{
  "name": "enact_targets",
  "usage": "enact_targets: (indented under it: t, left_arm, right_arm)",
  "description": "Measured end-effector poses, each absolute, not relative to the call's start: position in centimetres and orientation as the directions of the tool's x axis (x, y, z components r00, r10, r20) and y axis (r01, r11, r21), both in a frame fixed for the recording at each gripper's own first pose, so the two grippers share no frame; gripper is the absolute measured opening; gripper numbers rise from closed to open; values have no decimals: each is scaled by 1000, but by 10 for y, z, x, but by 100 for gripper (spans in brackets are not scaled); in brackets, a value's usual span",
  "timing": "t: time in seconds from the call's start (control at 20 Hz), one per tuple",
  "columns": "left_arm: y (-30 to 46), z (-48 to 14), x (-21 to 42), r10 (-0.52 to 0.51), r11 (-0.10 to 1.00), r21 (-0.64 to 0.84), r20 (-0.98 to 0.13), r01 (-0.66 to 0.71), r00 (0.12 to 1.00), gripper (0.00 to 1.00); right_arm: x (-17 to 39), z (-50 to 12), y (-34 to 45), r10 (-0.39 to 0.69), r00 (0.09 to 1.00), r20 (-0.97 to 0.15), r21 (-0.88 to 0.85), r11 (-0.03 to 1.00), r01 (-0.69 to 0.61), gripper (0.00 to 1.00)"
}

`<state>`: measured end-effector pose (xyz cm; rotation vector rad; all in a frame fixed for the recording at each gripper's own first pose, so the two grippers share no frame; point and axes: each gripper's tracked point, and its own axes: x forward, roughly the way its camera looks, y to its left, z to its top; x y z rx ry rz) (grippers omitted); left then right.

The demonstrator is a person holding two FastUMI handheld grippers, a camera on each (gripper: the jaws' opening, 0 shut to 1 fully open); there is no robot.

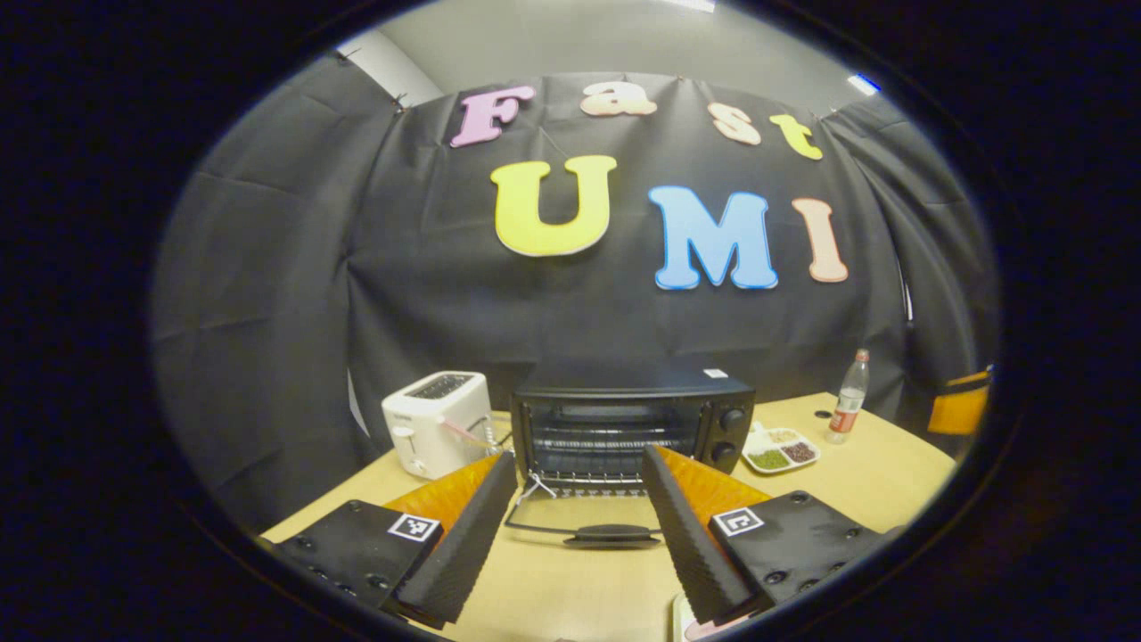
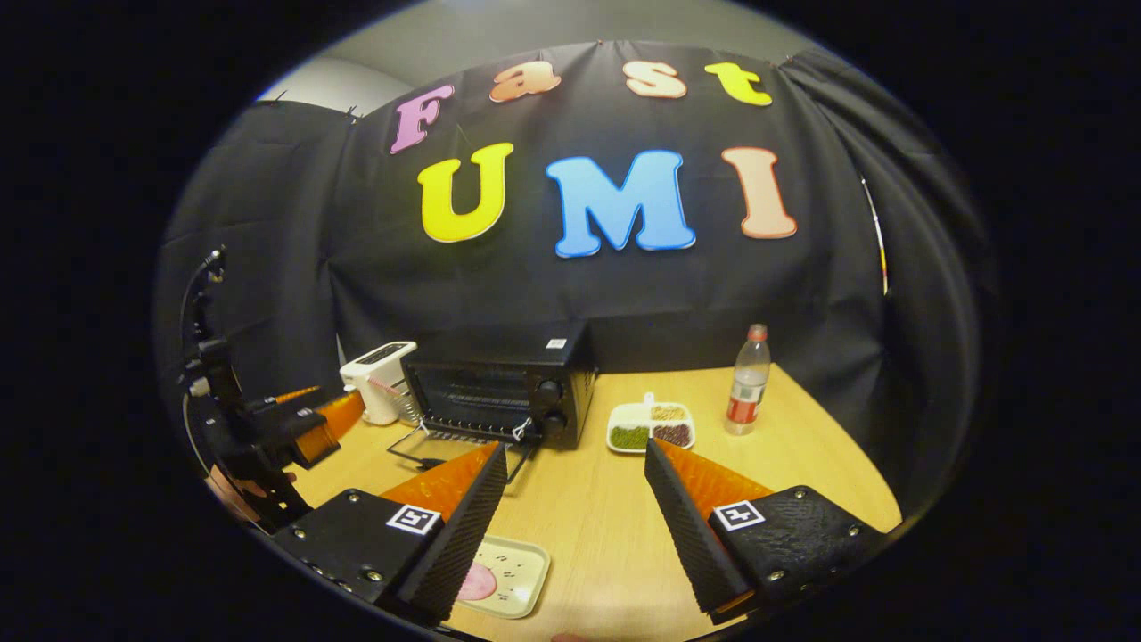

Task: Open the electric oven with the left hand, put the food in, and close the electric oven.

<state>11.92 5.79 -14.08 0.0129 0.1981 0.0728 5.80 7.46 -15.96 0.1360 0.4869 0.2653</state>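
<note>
Oven [image 1: 633,419] sits at the far middle of the table [image 1: 874,481], against the booth wall. Door [image 1: 584,526] is dropped fully open, lying flat toward the near side, handle [image 1: 615,535] at its near edge. Rack inside is visible; cavity looks bare as far as can be seen.

Left gripper [image 1: 579,535] faces the oven head-on, fingers spread wide, gripping nothing. In the left gripper view the door handle lies between the two fingers but touches neither. In the right gripper view that gripper [image 2: 334,415] hangs at far left, near the open door, with part of a hand [image 2: 236,490] on its grip.

Right gripper [image 2: 575,526] is spread apart too, nothing held, hovering over the near table edge, well back from the oven.

Food: a small tray [image 2: 504,575] with a pink slice [image 2: 477,581] lies on the table at the near side, just beside the right gripper's left finger, partly hidden under it. Contact cannot be told.

Toaster [image 1: 437,422] stands left of the oven. A divided dish [image 1: 780,448] with green and dark fillings lies right of the oven; a bottle [image 1: 849,397] stands farther right.
</note>
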Motion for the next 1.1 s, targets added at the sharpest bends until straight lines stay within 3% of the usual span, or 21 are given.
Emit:
enact_targets:
  t: [0.05, 0.1, 0.25, 0.4, 0.45, 0.5, 0.55, 0.6, 0.9, 0.95, 1.0, 1.1]
  left_arm:
    - [64, -126, 114, 87, 996, 25, -168, -84, 982, 95]
    - [71, -110, 109, 99, 995, 28, -143, -96, 985, 100]
    - [85, -76, 92, 136, 991, 20, -82, -135, 987, 99]
    - [97, -55, 80, 173, 985, 16, -44, -173, 984, 92]
    - [101, -50, 76, 185, 983, 15, -31, -184, 982, 99]
    - [104, -46, 71, 194, 981, 17, -22, -194, 981, 99]
    - [108, -44, 67, 203, 979, 22, -18, -202, 979, 92]
    - [111, -44, 63, 213, 977, 31, -17, -213, 977, 91]
    - [127, -49, 43, 260, 965, 34, -21, -259, 965, 91]
    - [129, -54, 41, 265, 964, 30, -30, -265, 964, 99]
    - [131, -57, 40, 271, 962, 28, -37, -270, 962, 100]
    - [134, -60, 40, 279, 960, 31, -45, -278, 959, 100]
  right_arm:
    - [55, -170, 80, 309, 823, -476, 221, 948, -229, 96]
    - [52, -180, 86, 332, 796, -507, 248, 940, -235, 96]
    - [37, -207, 101, 403, 690, -601, 327, 912, -248, 96]
    - [30, -236, 112, 457, 589, -667, 401, 886, -233, 98]
    - [26, -247, 119, 481, 542, -689, 427, 874, -233, 98]
    - [21, -255, 124, 504, 497, -706, 454, 861, -229, 98]
    - [17, -262, 129, 522, 459, -719, 477, 851, -221, 98]
    - [13, -271, 132, 535, 421, -733, 495, 843, -210, 98]
    - [-17, -316, 142, 579, 186, -794, 581, 813, -49, 97]
    - [-19, -321, 143, 584, 164, -795, 589, 808, -19, 87]
    - [-20, -327, 142, 583, 142, -800, 589, 808, 5, 96]
    - [-25, -337, 138, 575, 99, -812, 581, 813, 38, 96]
